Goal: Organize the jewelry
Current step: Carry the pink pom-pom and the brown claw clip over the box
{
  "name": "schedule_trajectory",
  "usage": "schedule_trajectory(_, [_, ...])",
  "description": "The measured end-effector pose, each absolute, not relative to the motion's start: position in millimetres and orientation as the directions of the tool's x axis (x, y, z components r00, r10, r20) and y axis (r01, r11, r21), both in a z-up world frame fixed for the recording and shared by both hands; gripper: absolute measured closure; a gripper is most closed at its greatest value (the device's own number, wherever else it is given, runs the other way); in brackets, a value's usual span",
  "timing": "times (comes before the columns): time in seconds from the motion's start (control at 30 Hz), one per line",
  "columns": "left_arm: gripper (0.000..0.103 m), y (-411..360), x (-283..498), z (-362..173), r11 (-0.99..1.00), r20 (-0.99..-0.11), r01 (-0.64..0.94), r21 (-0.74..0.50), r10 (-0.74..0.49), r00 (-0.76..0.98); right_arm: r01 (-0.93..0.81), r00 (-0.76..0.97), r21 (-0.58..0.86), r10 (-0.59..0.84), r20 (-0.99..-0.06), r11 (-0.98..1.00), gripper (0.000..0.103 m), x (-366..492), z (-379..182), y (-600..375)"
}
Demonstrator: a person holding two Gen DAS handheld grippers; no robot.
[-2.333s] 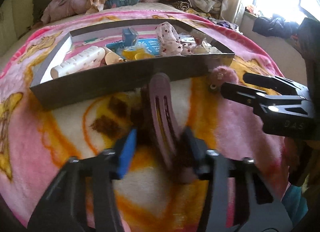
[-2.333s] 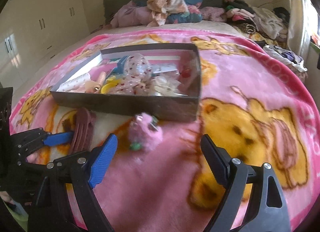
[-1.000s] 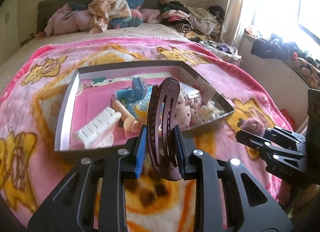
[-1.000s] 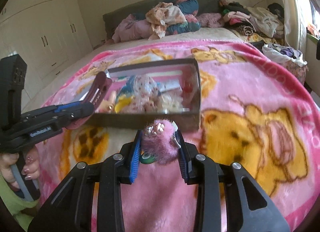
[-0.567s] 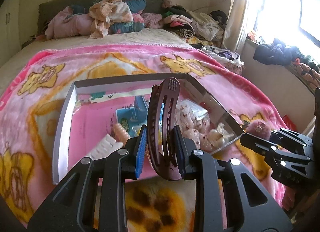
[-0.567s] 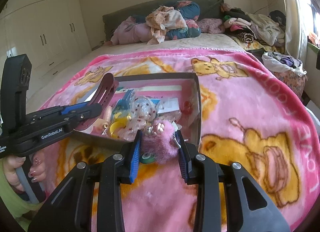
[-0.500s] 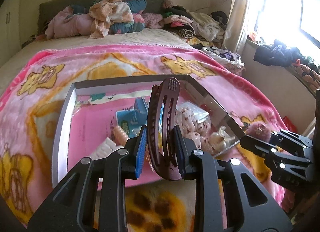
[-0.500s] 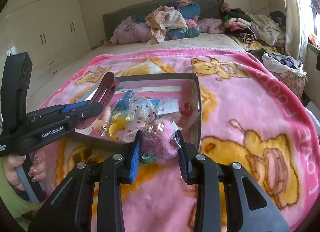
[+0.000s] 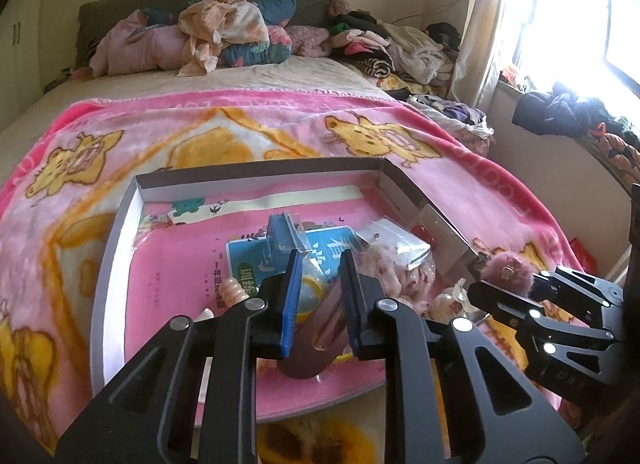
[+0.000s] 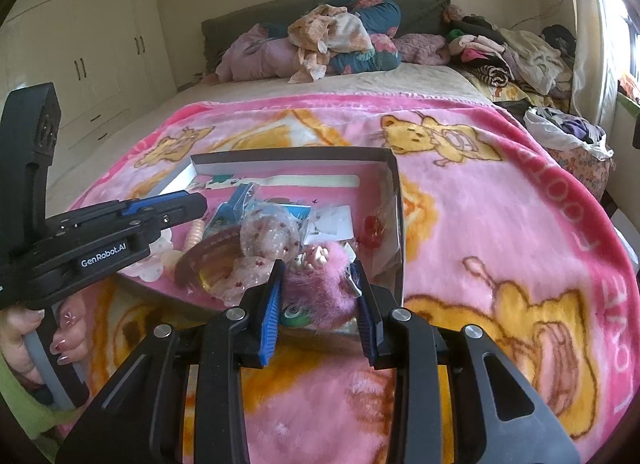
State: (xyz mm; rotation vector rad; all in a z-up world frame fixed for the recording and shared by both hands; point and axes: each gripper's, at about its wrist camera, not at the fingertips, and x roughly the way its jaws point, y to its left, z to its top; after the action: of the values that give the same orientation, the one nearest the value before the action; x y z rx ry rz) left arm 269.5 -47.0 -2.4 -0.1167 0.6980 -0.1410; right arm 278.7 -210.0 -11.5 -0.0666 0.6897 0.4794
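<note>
An open grey box (image 9: 260,168) (image 10: 288,152) with a pink lining lies on the pink bear blanket. The brown hair clip (image 9: 316,340) (image 10: 208,252) lies inside it on a yellow ring, just beneath my left gripper (image 9: 321,256) (image 10: 196,202). That gripper's jaws are closing, with nothing between the pads. My right gripper (image 10: 318,266) (image 9: 474,278) is shut on a fluffy pink pompom clip (image 10: 320,288) (image 9: 506,270). It hovers over the box's near right corner.
The box also holds a blue packet (image 9: 280,252), clear bags of red-dotted pieces (image 10: 268,232), a white strip and a red trinket (image 10: 370,226). Heaped clothes (image 10: 332,40) fill the bed's head and right side. A hand (image 10: 24,336) grips the left gripper's handle.
Both grippers moved forward over the box. The brown clip, held upright in the left gripper before, has dropped out and now lies flat in the box. The right still holds the pompom.
</note>
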Motion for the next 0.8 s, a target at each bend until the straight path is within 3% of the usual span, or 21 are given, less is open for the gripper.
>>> schedule_trajectory(0.8, [0.091,-38.3,275.9,-18.3,0.985,-0.665,0.053,-0.167,-0.152,0.731,-0.481,0.638,0.067,0.402,-0.657,0.874,0.069,301.4,-28.1,-185.3])
